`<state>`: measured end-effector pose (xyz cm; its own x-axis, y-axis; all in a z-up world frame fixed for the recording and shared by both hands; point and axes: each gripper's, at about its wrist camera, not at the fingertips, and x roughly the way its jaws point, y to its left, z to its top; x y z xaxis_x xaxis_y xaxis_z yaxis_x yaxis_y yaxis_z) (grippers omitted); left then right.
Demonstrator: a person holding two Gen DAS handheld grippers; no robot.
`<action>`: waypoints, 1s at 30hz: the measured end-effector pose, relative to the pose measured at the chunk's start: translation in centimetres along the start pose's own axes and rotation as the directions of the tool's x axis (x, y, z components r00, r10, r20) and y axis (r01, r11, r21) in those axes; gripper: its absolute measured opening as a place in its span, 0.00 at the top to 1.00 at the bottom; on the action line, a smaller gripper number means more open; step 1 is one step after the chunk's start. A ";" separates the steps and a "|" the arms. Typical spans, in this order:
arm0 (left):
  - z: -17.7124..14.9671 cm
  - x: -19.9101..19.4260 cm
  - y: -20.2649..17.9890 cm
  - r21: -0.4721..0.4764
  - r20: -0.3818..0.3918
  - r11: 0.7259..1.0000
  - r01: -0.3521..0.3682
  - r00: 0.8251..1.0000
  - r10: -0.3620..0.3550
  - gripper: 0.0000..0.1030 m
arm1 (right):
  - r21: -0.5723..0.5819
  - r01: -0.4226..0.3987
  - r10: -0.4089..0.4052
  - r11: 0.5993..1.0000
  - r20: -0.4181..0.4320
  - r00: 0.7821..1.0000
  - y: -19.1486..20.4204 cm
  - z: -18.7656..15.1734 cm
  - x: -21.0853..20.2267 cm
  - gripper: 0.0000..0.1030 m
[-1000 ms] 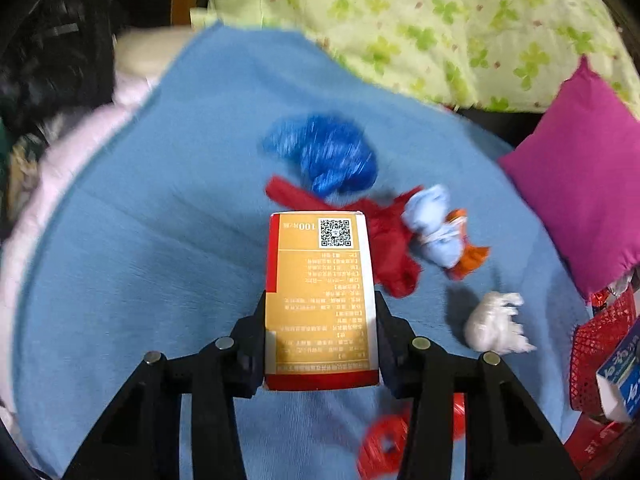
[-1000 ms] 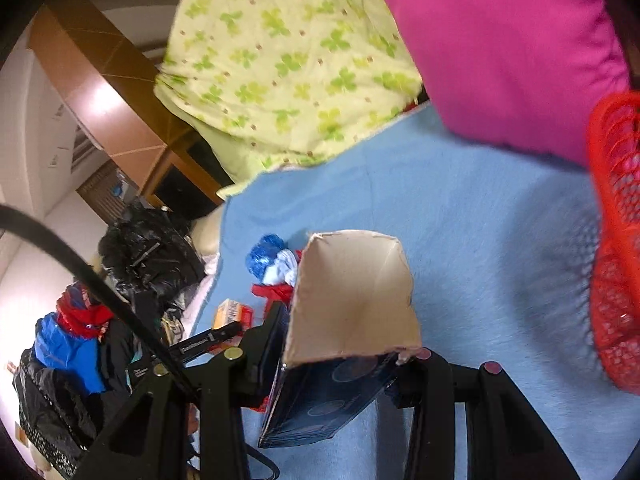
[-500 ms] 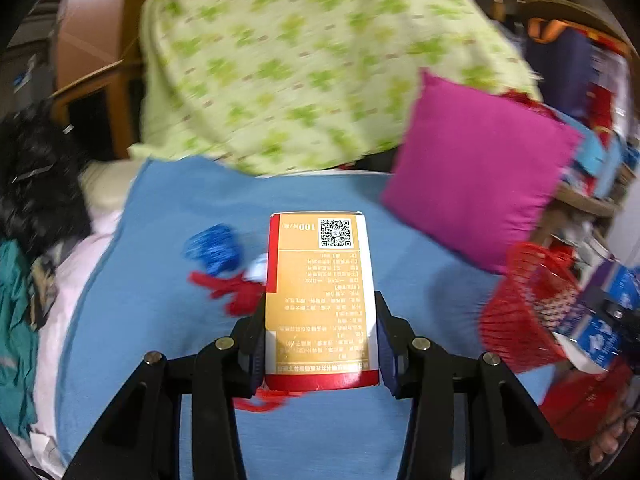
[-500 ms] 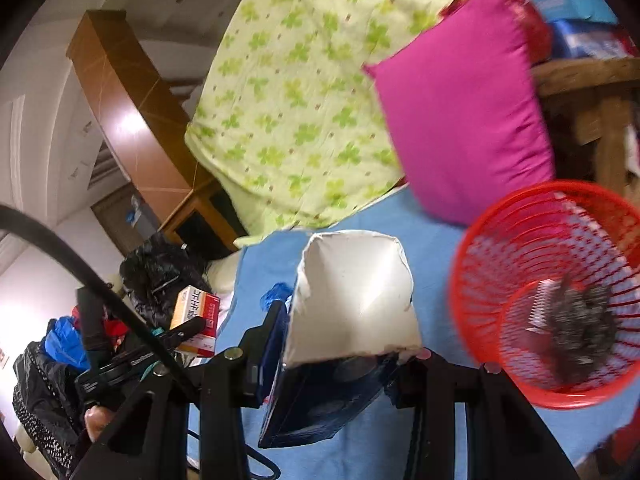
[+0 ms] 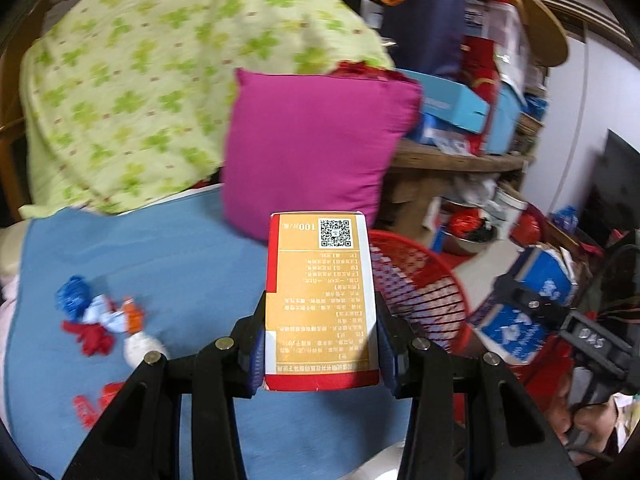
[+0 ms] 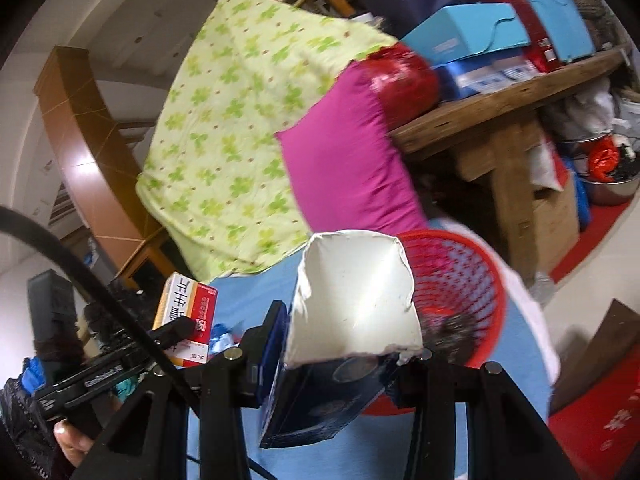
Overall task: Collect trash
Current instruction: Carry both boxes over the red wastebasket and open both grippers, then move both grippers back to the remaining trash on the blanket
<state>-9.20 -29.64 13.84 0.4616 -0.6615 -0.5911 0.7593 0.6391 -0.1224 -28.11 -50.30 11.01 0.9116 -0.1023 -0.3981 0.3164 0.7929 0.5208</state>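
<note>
My left gripper point(image 5: 320, 344) is shut on an orange and red medicine box point(image 5: 320, 300), held up over the blue bed cover point(image 5: 160, 264) with the red mesh basket point(image 5: 424, 292) just behind it to the right. My right gripper point(image 6: 340, 356) is shut on a torn blue carton point(image 6: 344, 344) with a white inside, held in front of the red basket point(image 6: 460, 280), which holds some dark trash. The medicine box also shows at the left of the right wrist view point(image 6: 188, 316). The blue carton shows at the right of the left wrist view point(image 5: 532, 300).
Blue, red, white and orange scraps point(image 5: 100, 320) lie on the cover at the left. A magenta pillow point(image 5: 312, 148) and green floral quilt point(image 5: 140, 80) stand behind. A cluttered wooden table point(image 6: 500, 96) stands beside the basket.
Both grippers have swung right toward the red basket with their boxes. The scraps on the cover have slid to the left of the left wrist view.
</note>
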 end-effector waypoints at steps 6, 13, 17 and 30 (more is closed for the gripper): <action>0.9 3.2 -3.3 0.025 -0.041 0.997 0.076 0.996 -0.075 0.54 | 0.024 0.037 -0.038 0.999 0.009 0.999 -2.4 1.6 0.6 0.55; 0.3 8.5 -3.9 -0.018 -0.147 0.994 0.112 0.983 -0.114 0.53 | 0.060 0.067 -0.065 0.996 -0.038 0.997 -4.6 2.2 3.7 0.55; -0.4 10.4 -3.5 -0.026 -0.185 0.995 0.093 0.978 -0.097 0.52 | 0.077 0.082 -0.076 0.994 -0.069 0.995 -5.4 2.0 5.3 0.45; -1.2 4.4 0.2 0.037 -0.073 0.999 -0.017 0.997 0.020 0.44 | 0.079 0.063 -0.065 0.995 0.018 0.998 -3.9 1.6 4.1 0.32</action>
<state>-7.56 -31.91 10.22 0.4422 -0.6183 -0.6497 0.7674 0.6358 -0.0827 -25.20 -54.79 8.51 0.8939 -0.1643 -0.4172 0.3930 0.7350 0.5526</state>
